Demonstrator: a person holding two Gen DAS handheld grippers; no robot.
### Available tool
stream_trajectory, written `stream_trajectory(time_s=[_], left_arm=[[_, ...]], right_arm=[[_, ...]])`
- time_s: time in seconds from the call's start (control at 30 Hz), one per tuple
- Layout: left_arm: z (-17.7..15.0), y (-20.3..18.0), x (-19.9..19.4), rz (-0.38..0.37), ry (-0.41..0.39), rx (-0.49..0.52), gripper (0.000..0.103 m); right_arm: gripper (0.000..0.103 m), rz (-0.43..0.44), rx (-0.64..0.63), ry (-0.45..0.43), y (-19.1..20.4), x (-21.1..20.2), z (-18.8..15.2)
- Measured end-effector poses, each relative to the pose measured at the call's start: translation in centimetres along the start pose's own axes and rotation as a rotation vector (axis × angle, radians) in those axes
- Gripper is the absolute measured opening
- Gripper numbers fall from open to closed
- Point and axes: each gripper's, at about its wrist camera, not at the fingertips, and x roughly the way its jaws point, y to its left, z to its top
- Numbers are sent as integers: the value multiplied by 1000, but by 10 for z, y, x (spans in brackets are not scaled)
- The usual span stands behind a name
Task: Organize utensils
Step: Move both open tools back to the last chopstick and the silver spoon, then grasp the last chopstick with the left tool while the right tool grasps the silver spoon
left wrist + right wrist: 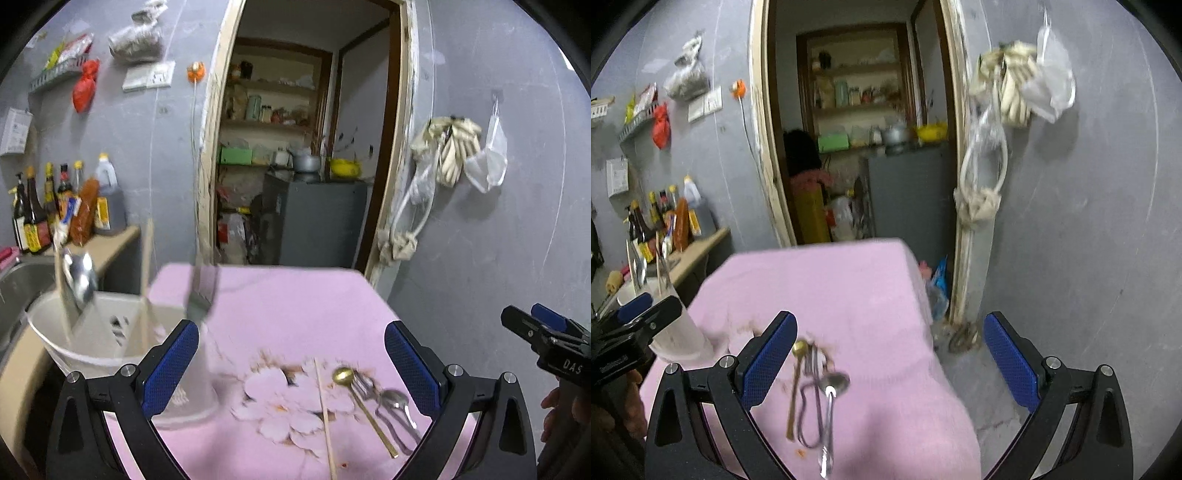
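A white utensil holder (99,332) stands at the left of the pink floral tablecloth (288,302) and holds a silver spoon (79,275), chopsticks (146,266) and a flat metal utensil (201,291). On the cloth lie a single chopstick (325,413), a gold spoon (364,406), a fork (384,413) and a silver spoon (400,404). My left gripper (291,369) is open and empty above the cloth. My right gripper (890,362) is open and empty above the gold spoon (796,384), fork (810,398) and silver spoon (831,406). The holder (677,332) shows at the left of the right wrist view.
A counter (110,243) with sauce bottles (55,206) and a steel sink (22,288) lies left of the table. A doorway (295,147) opens onto a pantry. Bags and gloves (454,151) hang on the grey wall at right. The table edge drops to the floor (979,387).
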Motion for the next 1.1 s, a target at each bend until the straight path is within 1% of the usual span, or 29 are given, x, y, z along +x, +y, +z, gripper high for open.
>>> stream_trajectory(time_s=[0.07,0.23,0.33,0.4,0.43,0.47,0.5,0.53,0.57,0.6,0.63,0.67,0.7,0.77,0.83,0.9,0.97,1.07,1.1], left_arm=[[-11,-3,13,4,33,-3,102],[-34,-6,41,12,124,-2,101],[-43,-6,57,0,179,-2,101],[-47,-6,64,-11,205,-1,99],[-49,-7,68,-16,214,2,95],[-51,-7,71,-22,226,6,90],[-53,-9,76,-28,244,13,87],[-54,-10,80,-32,260,17,81],[-56,-11,85,-38,277,20,73],[-57,-12,89,-47,294,21,70],[-59,-13,96,-56,319,23,64],[-60,-13,100,-58,337,26,58],[-62,-15,107,-61,372,35,54],[-65,-17,116,-59,414,46,41],[-67,-20,122,-60,441,51,36],[-68,-20,127,-62,461,51,32],[-67,-20,129,-63,467,46,29],[-66,-18,133,-65,469,29,27],[-66,-17,135,-67,469,23,26]], right_arm=[[99,21,5,46,-4,16,-13],[99,81,7,122,-7,48,-41],[99,107,10,163,-8,63,-49],[98,121,4,174,-7,70,-53],[97,125,-3,182,-6,74,-55],[93,135,-11,193,-5,78,-56],[87,151,-16,206,-3,82,-57],[81,160,-20,214,-4,84,-58],[79,176,-29,235,-1,89,-60],[73,189,-38,251,3,94,-61],[66,201,-44,261,5,96,-63],[64,217,-51,273,7,100,-64],[59,231,-60,287,9,103,-66],[54,249,-76,314,14,109,-70],[48,266,-84,337,16,113,-71],[48,289,-91,365,19,119,-75],[48,312,-88,371,21,123,-74],[48,336,-113,397,28,130,-77],[48,331,-133,391,32,131,-77]])
